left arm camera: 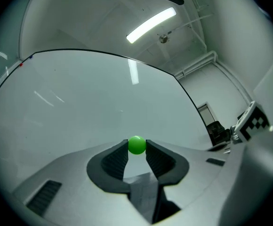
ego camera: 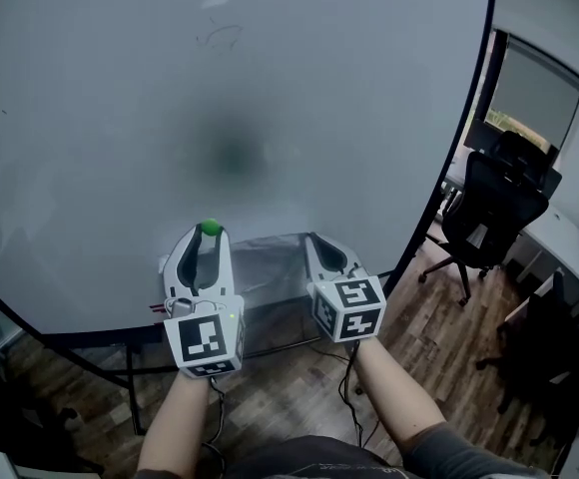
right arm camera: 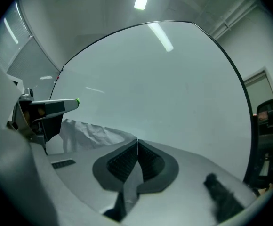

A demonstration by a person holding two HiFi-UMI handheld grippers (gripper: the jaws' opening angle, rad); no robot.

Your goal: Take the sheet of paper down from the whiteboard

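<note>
The big whiteboard (ego camera: 220, 88) fills the head view, its face bare apart from faint smudges. My left gripper (ego camera: 210, 232) is shut on a small green ball magnet (ego camera: 210, 228), which sits between the jaw tips in the left gripper view (left arm camera: 136, 145). My right gripper (ego camera: 312, 239) is shut, pinching the edge of the crumpled white sheet of paper (ego camera: 267, 265). The paper hangs between the two grippers, just off the board's lower edge. In the right gripper view, the paper (right arm camera: 96, 134) spreads left from the closed jaws (right arm camera: 137, 144) toward the left gripper (right arm camera: 49, 108).
The board's black frame (ego camera: 469, 118) curves down on the right. A black office chair (ego camera: 491, 213) stands on the wooden floor (ego camera: 439, 317) beyond it, beside a white desk (ego camera: 569, 242). The board's stand and cables (ego camera: 130, 367) run below my hands.
</note>
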